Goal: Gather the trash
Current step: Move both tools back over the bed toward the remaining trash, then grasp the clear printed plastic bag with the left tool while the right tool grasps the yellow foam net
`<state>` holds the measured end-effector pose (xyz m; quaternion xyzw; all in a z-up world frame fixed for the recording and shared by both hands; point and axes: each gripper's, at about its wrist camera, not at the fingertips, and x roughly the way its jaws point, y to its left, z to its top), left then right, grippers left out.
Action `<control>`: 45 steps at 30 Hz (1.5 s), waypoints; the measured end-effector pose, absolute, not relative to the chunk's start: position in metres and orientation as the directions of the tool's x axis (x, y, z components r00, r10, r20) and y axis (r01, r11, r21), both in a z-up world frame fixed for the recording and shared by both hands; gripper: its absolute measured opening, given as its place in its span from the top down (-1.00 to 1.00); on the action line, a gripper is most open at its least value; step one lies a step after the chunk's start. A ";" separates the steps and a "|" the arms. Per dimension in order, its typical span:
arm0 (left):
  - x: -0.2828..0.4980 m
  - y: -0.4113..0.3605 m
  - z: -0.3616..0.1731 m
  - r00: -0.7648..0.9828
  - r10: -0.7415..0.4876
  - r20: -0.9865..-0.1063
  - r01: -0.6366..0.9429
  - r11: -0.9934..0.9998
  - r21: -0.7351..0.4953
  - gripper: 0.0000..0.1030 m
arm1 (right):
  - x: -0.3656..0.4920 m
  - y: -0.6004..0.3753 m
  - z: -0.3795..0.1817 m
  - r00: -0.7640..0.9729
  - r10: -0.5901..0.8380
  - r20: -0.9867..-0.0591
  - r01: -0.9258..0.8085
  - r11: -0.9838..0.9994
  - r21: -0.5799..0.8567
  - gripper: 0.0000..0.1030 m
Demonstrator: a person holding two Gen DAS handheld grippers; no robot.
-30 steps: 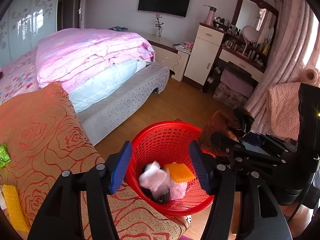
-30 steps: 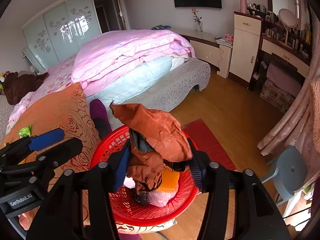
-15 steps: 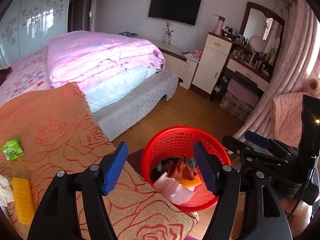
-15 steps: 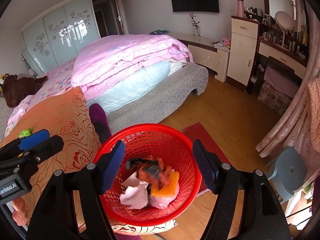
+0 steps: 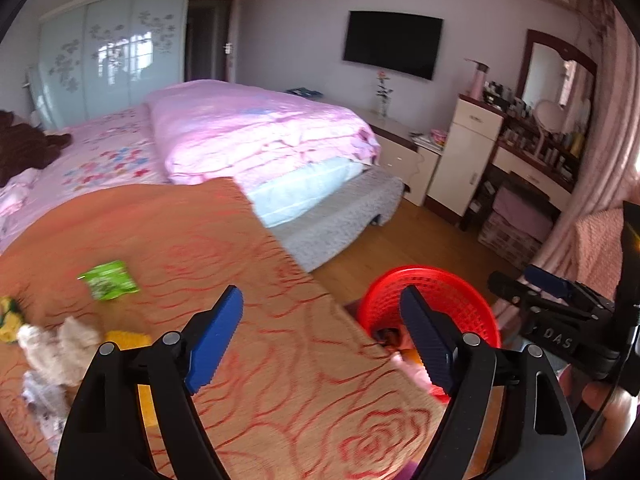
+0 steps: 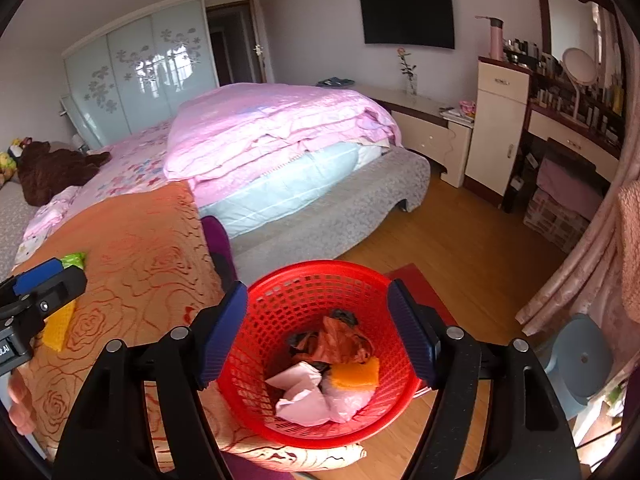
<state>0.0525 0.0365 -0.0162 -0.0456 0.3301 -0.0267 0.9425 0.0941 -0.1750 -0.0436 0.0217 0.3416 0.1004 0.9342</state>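
Where the right gripper (image 6: 316, 332) hangs released and empty above the red basket (image 6: 280, 292), brown wrapper (image 6: 336, 340), white paper (image 6: 300, 392) and orange sponge (image 6: 358, 372) lie inside. Left gripper (image 5: 322, 340): released, empty, over the bench (image 5: 256, 264). On bench: green packet (image 5: 108, 280), crumpled tissue (image 5: 60, 348).
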 end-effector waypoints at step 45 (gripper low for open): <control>-0.048 0.224 -0.060 0.633 0.293 -0.717 -0.494 0.865 -0.083 -0.50 | 0.053 -0.048 -0.020 0.650 0.446 -0.615 -0.465 0.874 0.142 -0.42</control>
